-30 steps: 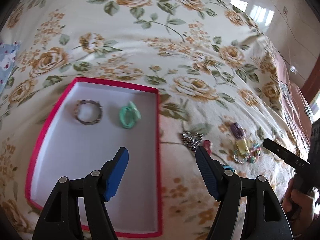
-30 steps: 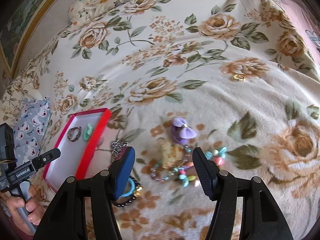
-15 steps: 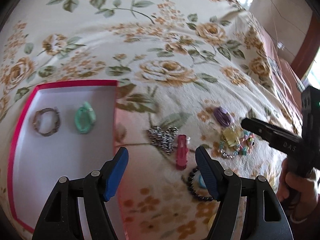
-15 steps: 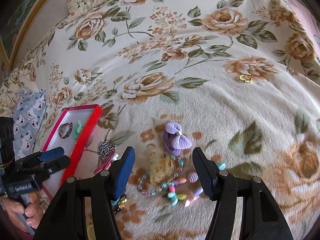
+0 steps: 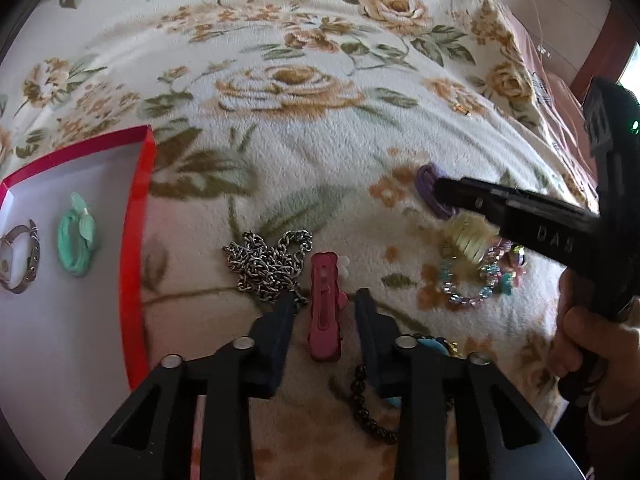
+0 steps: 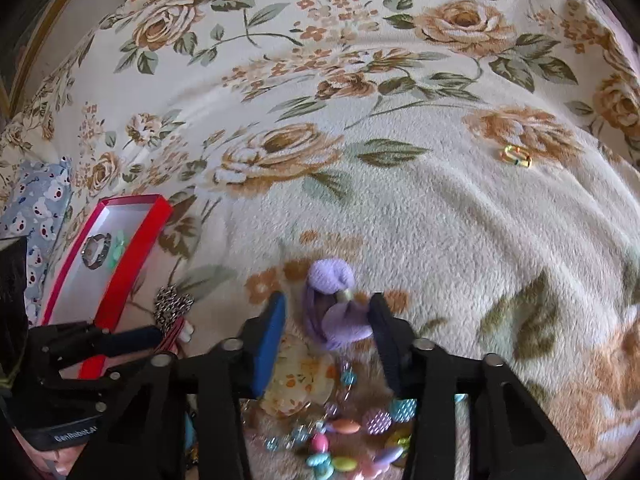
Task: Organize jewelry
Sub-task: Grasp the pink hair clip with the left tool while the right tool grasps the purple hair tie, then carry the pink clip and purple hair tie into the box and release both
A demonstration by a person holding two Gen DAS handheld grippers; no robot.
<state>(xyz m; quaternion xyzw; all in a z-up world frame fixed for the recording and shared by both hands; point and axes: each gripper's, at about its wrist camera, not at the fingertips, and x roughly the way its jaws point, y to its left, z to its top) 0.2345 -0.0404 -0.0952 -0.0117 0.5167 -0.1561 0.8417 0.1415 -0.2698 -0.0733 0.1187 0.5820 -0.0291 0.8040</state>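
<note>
My left gripper is open and low over the bedspread, its fingers either side of a pink hair clip. A silver chain lies just left of it. My right gripper is open around a purple bow hair tie. The red-rimmed white box at left holds a silver bracelet and a mint hair tie. A yellow scrunchie and a colourful bead bracelet lie under the right gripper. The box also shows in the right wrist view.
A black bead bracelet with a blue charm lies under my left gripper. A small gold ring sits far right on the floral blanket. A blue bear-print cloth lies beyond the box.
My left gripper has swung right from over the box and dropped down around the pink clip, its jaws narrower. My right gripper has moved forward and down around the purple bow.
</note>
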